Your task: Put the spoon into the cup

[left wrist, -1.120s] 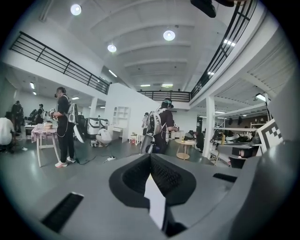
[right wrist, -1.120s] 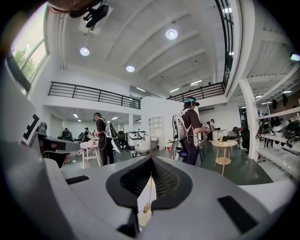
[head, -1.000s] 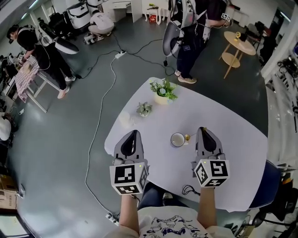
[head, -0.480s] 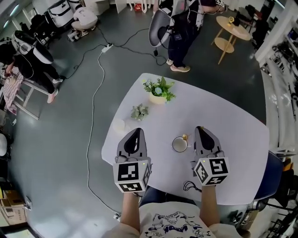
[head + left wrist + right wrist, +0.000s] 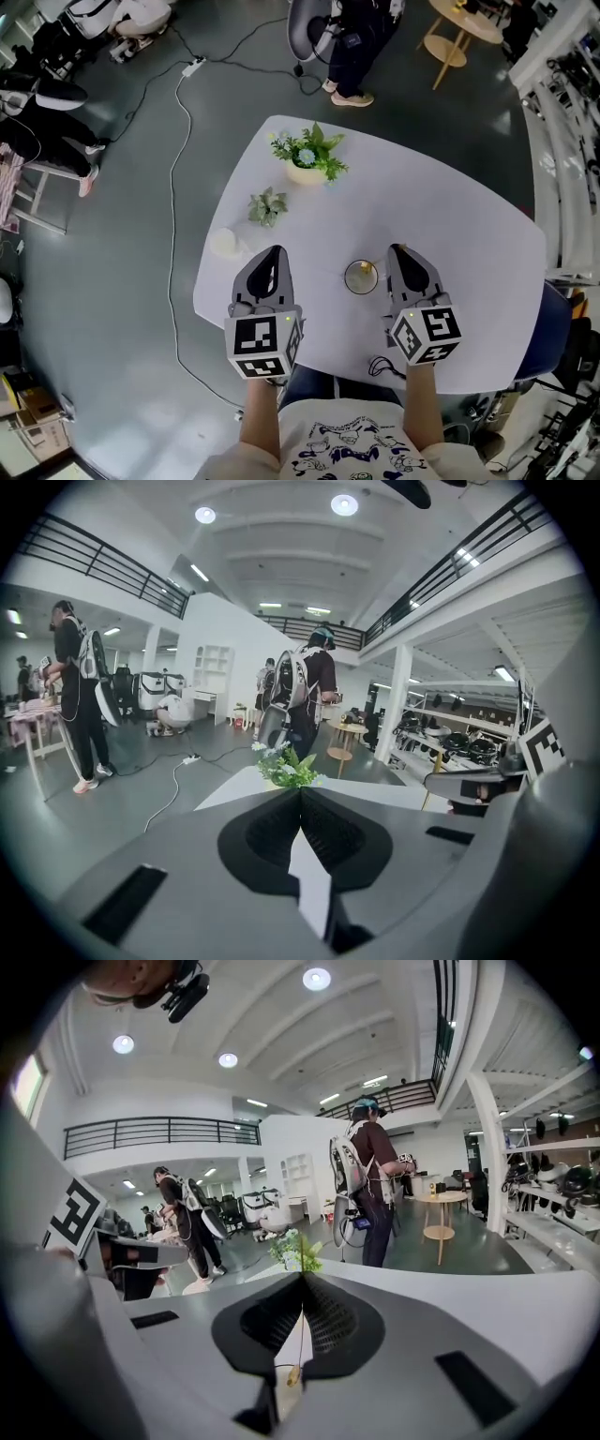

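Note:
A small white cup (image 5: 350, 278) stands on the white table (image 5: 450, 216), between my two grippers, with a gold glint at its rim. My left gripper (image 5: 273, 250) is left of the cup, jaws shut and empty, also seen in the left gripper view (image 5: 300, 791). My right gripper (image 5: 400, 248) is just right of the cup and is shut too (image 5: 302, 1277). In the slit under its jaws I see a thin gold-tipped thing (image 5: 293, 1375), perhaps the spoon. I cannot tell whether it is pinched or lies on the table below.
A potted green plant (image 5: 307, 157) and a small succulent (image 5: 267, 206) stand at the table's far left, with a small white object (image 5: 225, 242) near the left edge. A person (image 5: 356, 37) stands beyond the table. A black cable (image 5: 380, 366) hangs at the near edge.
Both grippers have sunk toward the table, still shut and either side of the cup. The head view has shifted. The gold glint now shows within the cup's ring rather than to its right.

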`<control>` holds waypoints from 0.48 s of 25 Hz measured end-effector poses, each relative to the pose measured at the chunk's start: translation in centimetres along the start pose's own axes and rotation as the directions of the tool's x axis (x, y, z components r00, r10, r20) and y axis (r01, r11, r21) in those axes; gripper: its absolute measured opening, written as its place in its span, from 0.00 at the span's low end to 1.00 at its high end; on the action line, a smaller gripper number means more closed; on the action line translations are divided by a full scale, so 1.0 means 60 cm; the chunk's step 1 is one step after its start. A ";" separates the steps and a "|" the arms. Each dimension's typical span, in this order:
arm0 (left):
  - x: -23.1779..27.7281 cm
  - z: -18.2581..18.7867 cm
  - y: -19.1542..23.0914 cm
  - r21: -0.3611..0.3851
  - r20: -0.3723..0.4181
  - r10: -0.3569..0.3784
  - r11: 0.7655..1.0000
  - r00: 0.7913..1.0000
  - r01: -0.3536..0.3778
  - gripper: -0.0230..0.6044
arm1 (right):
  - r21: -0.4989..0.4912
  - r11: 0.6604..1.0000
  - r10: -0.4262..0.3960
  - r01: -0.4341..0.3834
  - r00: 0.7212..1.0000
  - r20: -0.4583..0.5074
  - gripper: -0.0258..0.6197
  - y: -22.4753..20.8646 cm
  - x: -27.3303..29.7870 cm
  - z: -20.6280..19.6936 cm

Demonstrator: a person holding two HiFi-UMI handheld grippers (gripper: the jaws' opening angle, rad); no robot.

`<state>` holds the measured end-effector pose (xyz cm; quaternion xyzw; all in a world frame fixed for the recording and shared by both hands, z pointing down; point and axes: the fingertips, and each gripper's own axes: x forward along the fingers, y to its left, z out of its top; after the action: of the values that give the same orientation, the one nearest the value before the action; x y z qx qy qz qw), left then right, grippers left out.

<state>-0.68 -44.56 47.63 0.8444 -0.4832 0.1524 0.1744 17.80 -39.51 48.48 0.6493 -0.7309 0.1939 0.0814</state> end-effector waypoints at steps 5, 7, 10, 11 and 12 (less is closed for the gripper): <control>0.017 -0.036 0.000 -0.016 -0.038 0.003 1.000 0.999 -0.003 0.06 | 0.014 0.999 0.031 -0.030 0.998 -0.059 0.07 -0.003 0.021 -0.046; 0.023 -0.053 0.001 -0.025 -0.058 0.008 1.000 0.998 -0.009 0.06 | 0.019 0.999 0.046 -0.044 0.996 -0.080 0.07 -0.002 0.029 -0.065; 0.032 -0.078 0.003 -0.035 -0.079 0.014 0.999 0.997 -0.017 0.06 | 0.031 0.998 0.064 -0.061 0.993 -0.104 0.07 -0.003 0.043 -0.093; 0.034 -0.085 0.004 -0.036 -0.085 0.017 0.999 0.996 -0.020 0.06 | 0.035 0.997 0.069 -0.065 0.992 -0.110 0.07 -0.003 0.047 -0.101; 0.035 -0.092 0.004 -0.036 -0.090 0.019 0.999 0.996 -0.023 0.06 | 0.037 0.997 0.073 -0.069 0.990 -0.117 0.07 -0.004 0.050 -0.109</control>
<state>-0.34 -43.87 53.47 0.8281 -0.4865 0.1829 0.2099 16.71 -39.74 55.60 0.6114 -0.7443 0.2467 0.1069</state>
